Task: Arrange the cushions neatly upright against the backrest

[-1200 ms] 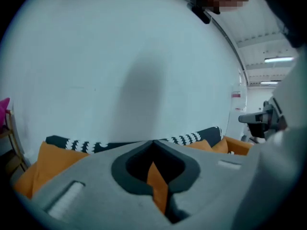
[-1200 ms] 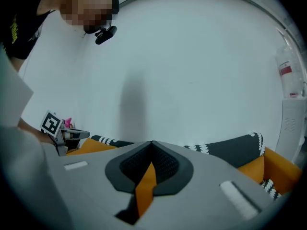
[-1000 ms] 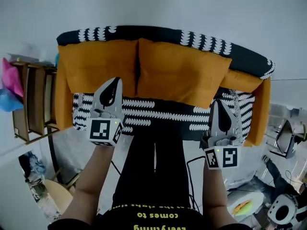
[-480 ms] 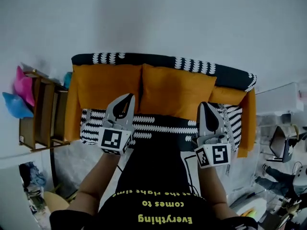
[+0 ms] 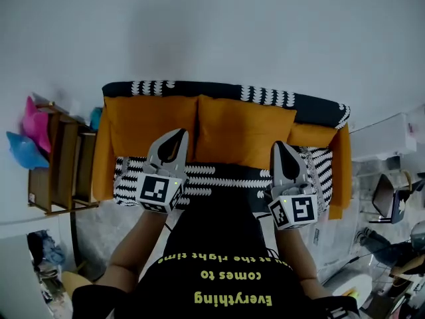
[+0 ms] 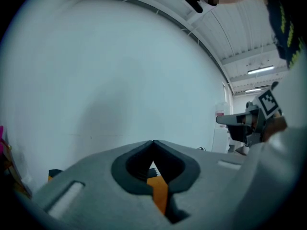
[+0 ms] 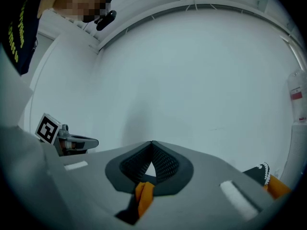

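The left cushion (image 5: pixel 149 121) and right cushion (image 5: pixel 244 130) (both plain orange, plump, square) stand upright side by side against the sofa's black-and-white backrest (image 5: pixel 219 90). Nearer, the left gripper (image 5: pixel 176 135) and right gripper (image 5: pixel 279 147) hover, jaws closed and empty.

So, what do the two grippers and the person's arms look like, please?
Both the left gripper and the right gripper have light grey, beak-shaped jaws with black textured inner pads. Each carries a white cube with black square markers. The forearms are bare; the person wears a black T-shirt with yellow lettering.
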The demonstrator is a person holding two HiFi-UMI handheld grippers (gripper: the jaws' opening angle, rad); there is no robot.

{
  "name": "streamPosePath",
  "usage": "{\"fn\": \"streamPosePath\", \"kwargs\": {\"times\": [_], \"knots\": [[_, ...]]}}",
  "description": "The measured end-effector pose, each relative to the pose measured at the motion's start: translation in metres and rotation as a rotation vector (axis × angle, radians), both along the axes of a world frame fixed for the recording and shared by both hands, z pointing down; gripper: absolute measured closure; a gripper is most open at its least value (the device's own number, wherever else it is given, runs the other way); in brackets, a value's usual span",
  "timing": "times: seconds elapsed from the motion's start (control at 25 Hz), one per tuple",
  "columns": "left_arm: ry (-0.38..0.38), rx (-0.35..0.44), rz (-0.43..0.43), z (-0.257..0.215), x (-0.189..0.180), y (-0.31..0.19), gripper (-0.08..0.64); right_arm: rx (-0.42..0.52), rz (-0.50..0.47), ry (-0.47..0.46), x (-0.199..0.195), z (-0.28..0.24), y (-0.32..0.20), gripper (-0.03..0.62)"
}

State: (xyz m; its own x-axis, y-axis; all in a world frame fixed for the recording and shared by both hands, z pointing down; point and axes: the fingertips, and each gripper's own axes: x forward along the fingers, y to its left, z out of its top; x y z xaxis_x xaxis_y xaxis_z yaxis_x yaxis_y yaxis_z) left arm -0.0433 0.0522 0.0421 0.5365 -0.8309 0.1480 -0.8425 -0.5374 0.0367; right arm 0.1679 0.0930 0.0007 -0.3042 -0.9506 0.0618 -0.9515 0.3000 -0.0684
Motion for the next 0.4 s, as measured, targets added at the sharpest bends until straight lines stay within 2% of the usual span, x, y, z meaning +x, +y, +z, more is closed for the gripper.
{"fn": "streamPosePath", "kwargs": {"times": [0.4], "knots": [[-0.004,0.013,-0.006,-0.0025,-0.0047,-0.0038,0.560,0.024,0.002,-0.004,-0.0075,-0.0056,-0.0049,0.581]]}}
